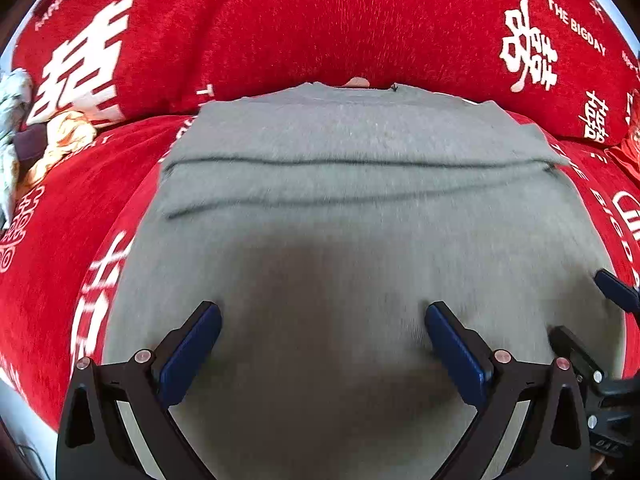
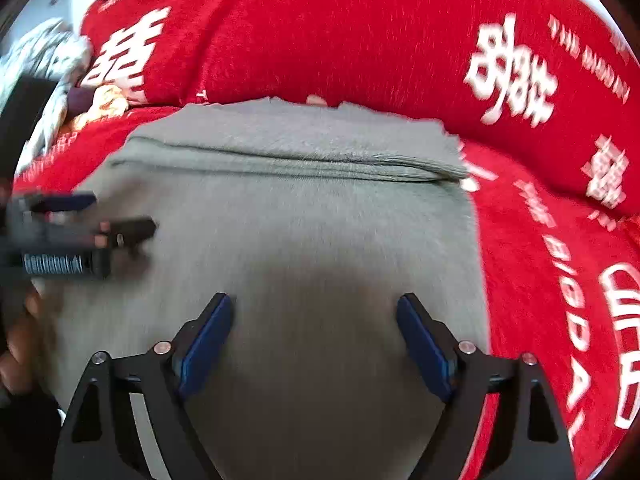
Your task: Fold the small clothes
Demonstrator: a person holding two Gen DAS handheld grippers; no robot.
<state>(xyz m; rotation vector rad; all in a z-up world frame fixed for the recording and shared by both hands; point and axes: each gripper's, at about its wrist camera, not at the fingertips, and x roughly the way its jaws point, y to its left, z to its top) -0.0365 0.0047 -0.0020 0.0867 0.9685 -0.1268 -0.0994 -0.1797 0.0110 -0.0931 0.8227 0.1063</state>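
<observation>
- Grey knit garment, soft fuzzy fabric, is lying spread flat on a red plush cover printed with white characters and lettering; what the cover is draped over, cannot tell.
- Garment's far portion is sitting doubled over, a folded band running across it from side to side, with layered edges showing at its right end in the right wrist view.
- Far edge of the garment is lying right against the raised red padded part behind it.
- Left tongs are hovering over the near part of the grey garment, jaws standing wide apart, nothing between the blue pads, nothing gripped.
- Right tongs are hovering over the garment's near right part, close to its right edge, jaws spread wide too, blue pads gripping nothing.
- Dark shadow is falling on the fabric under each pair of tongs.
- In the right wrist view the left tongs are showing at the left edge, blurred, over the garment's left side, with part of a hand below them.
- In the left wrist view the right tongs are peeking in at the right edge, just beside the left ones.
- Crumpled white and yellowish cloths are lying well apart at the far left on the red cover, next to something dark.
</observation>
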